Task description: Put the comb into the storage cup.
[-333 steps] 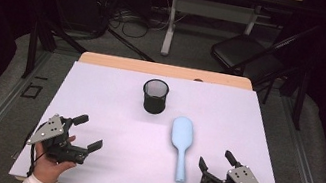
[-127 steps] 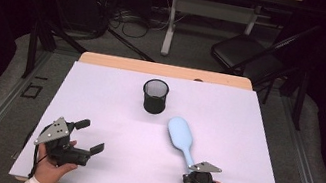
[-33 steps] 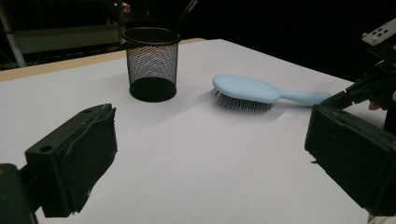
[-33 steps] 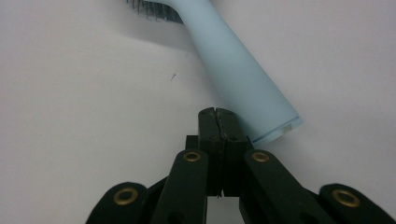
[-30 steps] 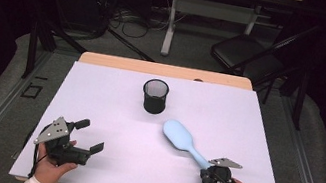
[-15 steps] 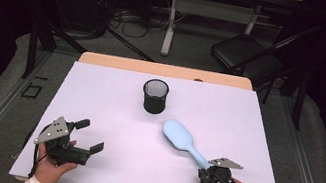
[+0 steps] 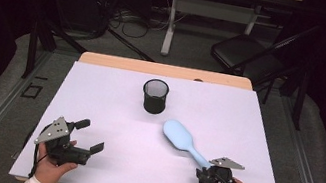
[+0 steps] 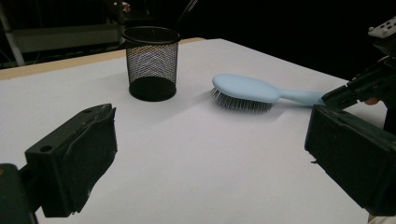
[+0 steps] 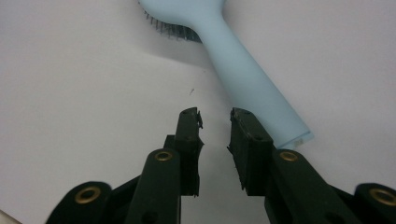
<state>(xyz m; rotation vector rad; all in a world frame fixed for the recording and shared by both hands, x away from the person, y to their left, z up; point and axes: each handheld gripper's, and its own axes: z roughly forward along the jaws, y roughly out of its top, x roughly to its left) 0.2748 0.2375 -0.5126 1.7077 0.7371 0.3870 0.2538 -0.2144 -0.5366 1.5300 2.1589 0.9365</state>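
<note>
**Blue hairbrush lying free beside a mesh cup**

Blue plastic is showing clearly against the white bench [image 7: 99,95]: the hairbrush [image 7: 182,139] is lying bristles down, its head pointing toward the black mesh cup [image 7: 155,96] and its handle end reaching back to the right gripper [image 7: 214,173]. In the right gripper view, the handle [image 9: 252,88] is running past the outer side of the right-hand jaw rather than between the two, and whether that jaw is touching it cannot be told. The right gripper's jaws have just been opening; a narrow gap is showing between them, with only bare bench inside.

The mesh cup is standing upright near the middle of the far half of the bench, just apart from the brush head. Through its wire wall in the left gripper view [image 8: 152,63], nothing is appearing inside it.

The left gripper [image 7: 87,136] is resting in the person's hand at the near left corner, its jaws spread wide and holding nothing, well apart from both brush and cup.
</note>
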